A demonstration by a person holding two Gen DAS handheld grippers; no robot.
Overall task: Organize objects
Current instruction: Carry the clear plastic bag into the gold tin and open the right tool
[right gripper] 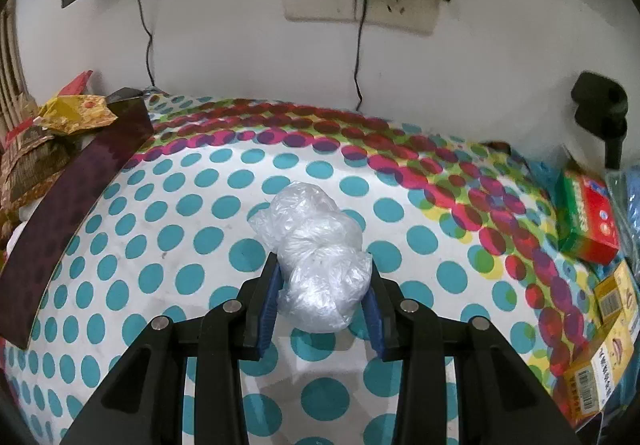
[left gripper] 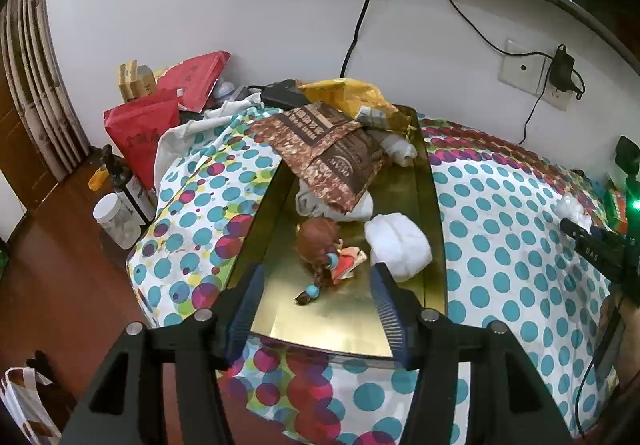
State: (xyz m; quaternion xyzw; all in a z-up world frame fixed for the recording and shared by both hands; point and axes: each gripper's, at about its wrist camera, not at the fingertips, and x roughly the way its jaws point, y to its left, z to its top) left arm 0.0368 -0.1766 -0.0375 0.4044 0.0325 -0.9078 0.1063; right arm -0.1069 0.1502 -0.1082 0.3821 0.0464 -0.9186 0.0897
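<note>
A gold tray (left gripper: pixel 276 285) lies on the polka-dot tablecloth (left gripper: pixel 500 245). It holds a brown-haired doll (left gripper: pixel 320 245), a white rolled cloth (left gripper: pixel 400 245), a brown printed bag (left gripper: pixel 332 149) and a yellow bag (left gripper: pixel 344 93). My left gripper (left gripper: pixel 316 309) is open and empty over the tray's near end, just in front of the doll. In the right wrist view my right gripper (right gripper: pixel 322 297) has its jaws around a crumpled clear plastic bag (right gripper: pixel 316 253) on the cloth, touching both sides. The tray's dark side (right gripper: pixel 72 197) shows at the left.
Red bags (left gripper: pixel 144 133), a dark bottle (left gripper: pixel 124 185) and a white jar (left gripper: pixel 116 221) stand left of the table. Colourful boxes (right gripper: pixel 588 221) and yellow boxes (right gripper: pixel 604 357) sit at the right edge. Wall sockets (right gripper: pixel 360 1) with cables are behind. A black device (left gripper: pixel 600 249) is at the right.
</note>
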